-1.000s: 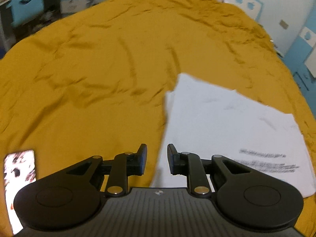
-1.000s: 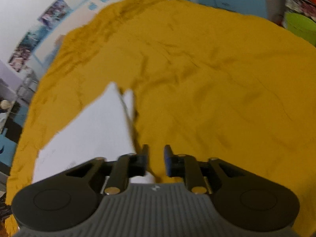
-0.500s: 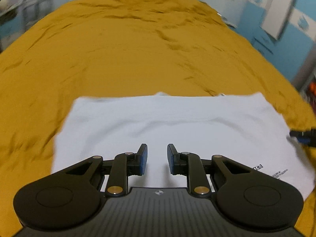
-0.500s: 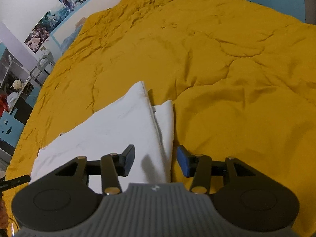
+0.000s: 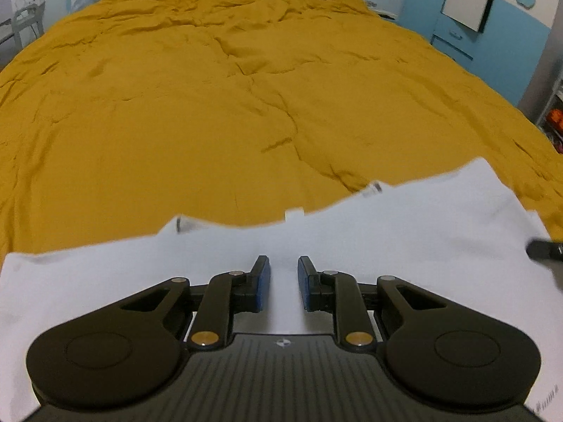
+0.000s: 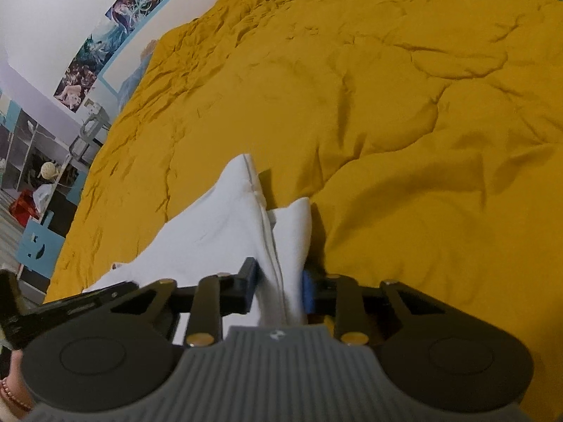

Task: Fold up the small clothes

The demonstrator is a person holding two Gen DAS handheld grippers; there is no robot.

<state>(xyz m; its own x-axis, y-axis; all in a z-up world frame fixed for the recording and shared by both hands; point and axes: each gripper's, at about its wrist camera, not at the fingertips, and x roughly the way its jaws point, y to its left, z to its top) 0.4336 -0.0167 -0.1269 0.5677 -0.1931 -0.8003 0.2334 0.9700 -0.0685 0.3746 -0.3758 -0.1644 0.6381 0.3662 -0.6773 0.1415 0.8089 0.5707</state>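
Note:
A white T-shirt (image 5: 387,232) lies folded on the mustard-yellow bedspread (image 5: 228,98). In the left wrist view my left gripper (image 5: 283,281) hovers over the shirt's middle with its jaws a little apart and nothing between them. The tip of the other gripper shows at the shirt's right edge (image 5: 543,249). In the right wrist view my right gripper (image 6: 278,288) has the bunched edge of the white T-shirt (image 6: 225,232) between its fingers; the cloth is lifted into a ridge there.
The yellow bedspread (image 6: 387,105) covers the whole bed and is wrinkled. Blue cupboards (image 5: 492,45) stand past the bed's far right side. Posters (image 6: 116,31) and shelves (image 6: 31,161) line the wall on the left in the right wrist view.
My left gripper has swung round and now faces the shirt square on, closer to it. My right gripper opened, moved onto the shirt's edge and now has the cloth between its fingers.

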